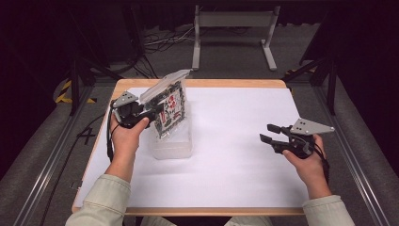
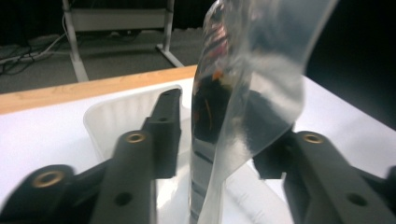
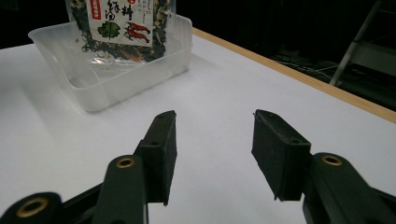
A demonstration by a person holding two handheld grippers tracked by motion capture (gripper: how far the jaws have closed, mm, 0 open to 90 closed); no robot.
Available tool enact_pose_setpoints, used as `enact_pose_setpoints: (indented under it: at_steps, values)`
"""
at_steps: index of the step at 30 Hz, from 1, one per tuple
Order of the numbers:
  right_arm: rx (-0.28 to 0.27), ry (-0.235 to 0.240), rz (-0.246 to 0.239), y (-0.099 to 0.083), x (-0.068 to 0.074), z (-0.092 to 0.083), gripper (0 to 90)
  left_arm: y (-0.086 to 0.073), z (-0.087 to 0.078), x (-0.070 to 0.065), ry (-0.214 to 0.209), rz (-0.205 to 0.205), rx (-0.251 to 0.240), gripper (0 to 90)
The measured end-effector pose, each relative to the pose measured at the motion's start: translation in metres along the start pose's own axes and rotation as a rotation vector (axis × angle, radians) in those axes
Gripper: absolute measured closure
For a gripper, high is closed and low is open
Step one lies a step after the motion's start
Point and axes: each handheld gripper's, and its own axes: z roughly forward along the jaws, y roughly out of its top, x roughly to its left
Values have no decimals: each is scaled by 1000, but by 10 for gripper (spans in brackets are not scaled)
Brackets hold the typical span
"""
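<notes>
Standing in the clear plastic tub (image 1: 172, 148) near the bench's (image 1: 235, 141) left edge, the packet of dried food (image 1: 169, 106) leans upright between the jaws of your left gripper (image 1: 157, 112). In the left gripper view a gap shows between the left jaw and the clear film, so those jaws sit loosely around the packet, not pressing it. Your right gripper (image 1: 268, 133) hovers over the bench near its right edge, well apart from the tub, jaws moderately wide with nothing between them.
</notes>
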Motion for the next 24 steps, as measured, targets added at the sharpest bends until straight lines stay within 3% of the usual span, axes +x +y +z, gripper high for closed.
enact_pose_setpoints:
  at_steps: [4, 8, 12, 16, 24]
  values:
    - [-3, 3, 0, 1, 0, 1, 505, 2, -6, -5, 14, 20, -47, 430]
    - [-4, 4, 3, 1, 0, 2, 497, 5, -19, -9, 31, 58, -93, 399]
    - [-6, 0, 2, 2, 0, 3, 475, 9, -32, -9, 28, 60, -121, 372]
    - [-12, -3, 2, 3, -1, 2, 463, 8, -45, -11, 30, 73, -122, 336]
    - [-39, -16, 7, 3, -3, -4, 413, -4, -79, -13, -15, 128, -83, 333]
